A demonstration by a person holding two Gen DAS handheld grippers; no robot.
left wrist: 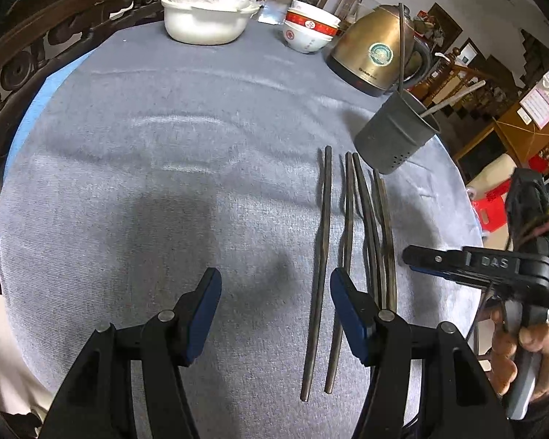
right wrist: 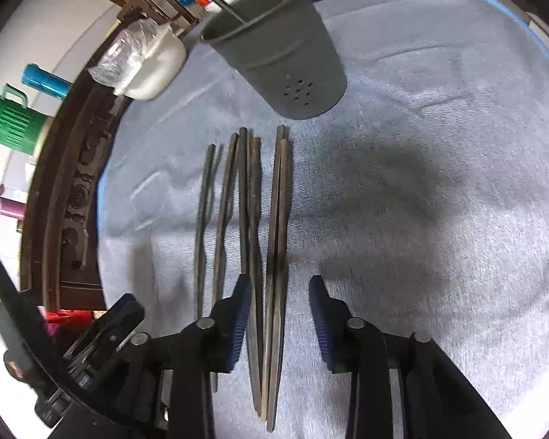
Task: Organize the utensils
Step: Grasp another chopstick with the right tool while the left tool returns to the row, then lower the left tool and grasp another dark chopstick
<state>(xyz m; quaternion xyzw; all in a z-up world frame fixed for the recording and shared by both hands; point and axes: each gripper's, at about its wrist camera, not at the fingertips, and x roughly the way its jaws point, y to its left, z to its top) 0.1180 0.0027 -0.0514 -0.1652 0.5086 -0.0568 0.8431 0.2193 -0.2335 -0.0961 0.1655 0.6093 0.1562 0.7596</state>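
Left gripper (left wrist: 275, 294) angled down, jaws apart, empty. Right gripper (right wrist: 280, 301) angled down, jaws apart, gripping nothing.

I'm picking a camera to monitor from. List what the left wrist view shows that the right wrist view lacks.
Only the left wrist view shows the gold kettle's body, the person's hand on the right gripper, and the stairs.

Only the right wrist view shows the green jug and blue bottle off the table.

Both show the chopsticks, grey utensil holder, white pot and grey cloth.
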